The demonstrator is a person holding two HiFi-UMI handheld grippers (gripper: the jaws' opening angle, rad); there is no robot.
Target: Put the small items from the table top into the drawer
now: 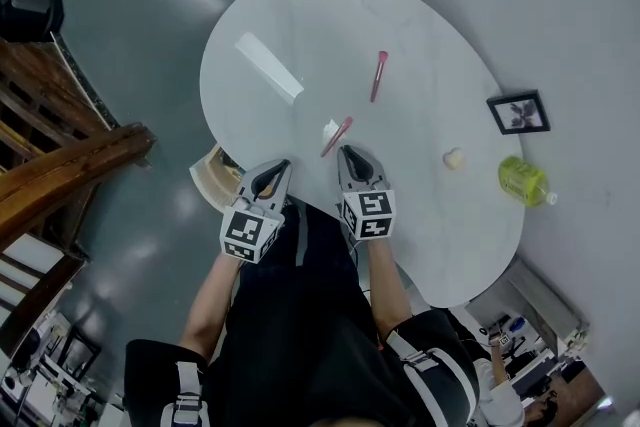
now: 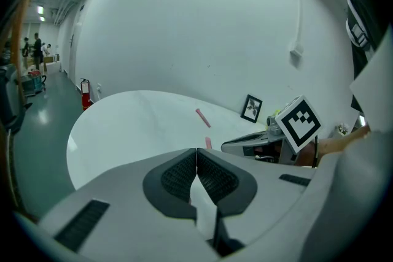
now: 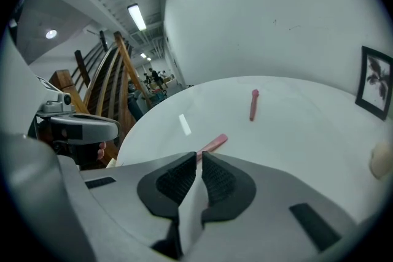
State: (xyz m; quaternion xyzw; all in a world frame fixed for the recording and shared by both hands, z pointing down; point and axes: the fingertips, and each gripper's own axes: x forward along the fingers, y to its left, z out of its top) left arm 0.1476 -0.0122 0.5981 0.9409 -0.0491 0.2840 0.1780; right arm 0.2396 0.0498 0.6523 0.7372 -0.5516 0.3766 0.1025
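Nearer slim pink stick [image 1: 337, 136] lies flat on the white oval table top [image 1: 300, 15], slanted, near the middle of the table. A small white scrap [image 1: 330, 128] touches its 11 o'clock side; I cannot tell what it is. Second pink stick [image 1: 379, 75] lies at 1 o'clock from the first, well apart and nearly upright in the head view.

My right gripper [image 1: 348, 153] hangs with its tip just short of the nearer stick, which sits at 12 o'clock from the tip. In the right gripper view its jaws are drawn together with only a hairline gap and nothing in it. My left gripper [image 1: 280, 167] is at 9 o'clock from the right one, over the table's near edge, its jaws clenched on nothing.

Small cream lump [image 1: 454, 158] is at 3 o'clock from the right gripper. Black picture frame with a flower print [image 1: 519, 112] is at 2 o'clock, by the wall. Yellow-green plastic bottle [image 1: 522, 181] lies on its side at 4 o'clock, its label too small to read. The marker cubes carry black-and-white squares and no text.
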